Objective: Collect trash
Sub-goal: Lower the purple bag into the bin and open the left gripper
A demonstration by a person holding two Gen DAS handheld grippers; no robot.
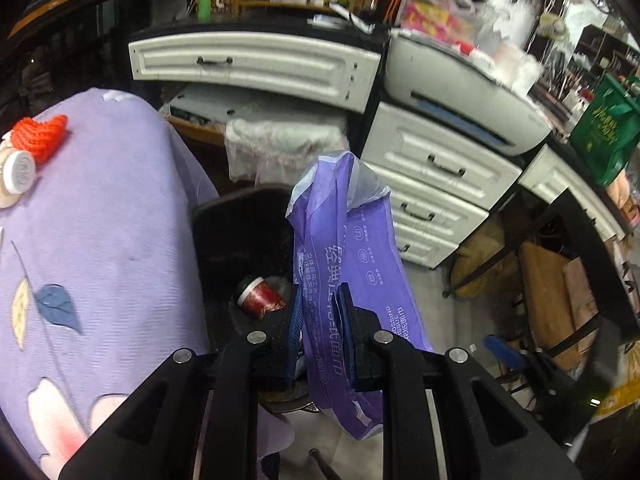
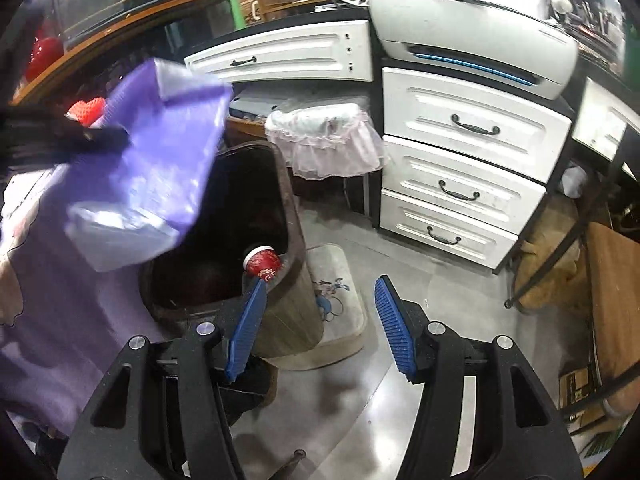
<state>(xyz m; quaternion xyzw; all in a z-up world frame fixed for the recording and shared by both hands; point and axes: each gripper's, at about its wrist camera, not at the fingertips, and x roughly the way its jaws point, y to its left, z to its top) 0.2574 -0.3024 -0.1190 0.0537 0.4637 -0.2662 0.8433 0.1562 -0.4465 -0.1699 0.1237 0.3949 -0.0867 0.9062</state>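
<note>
Both wrist views slant down, sharing the bin (image 1: 240,240) and white drawers (image 2: 460,160).

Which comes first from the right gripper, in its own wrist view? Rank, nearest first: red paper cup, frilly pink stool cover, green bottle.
From the right gripper:
1. Red paper cup, inside the brown bin, just beyond the left finger.
2. Frilly pink stool cover, behind the bin.
3. Green bottle, on the desk at top.

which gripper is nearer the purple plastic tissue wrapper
Left. The left gripper is shut on the purple plastic tissue wrapper, holding it above the dark brown trash bin. The right gripper is open and empty, off to the wrapper's side.
</note>
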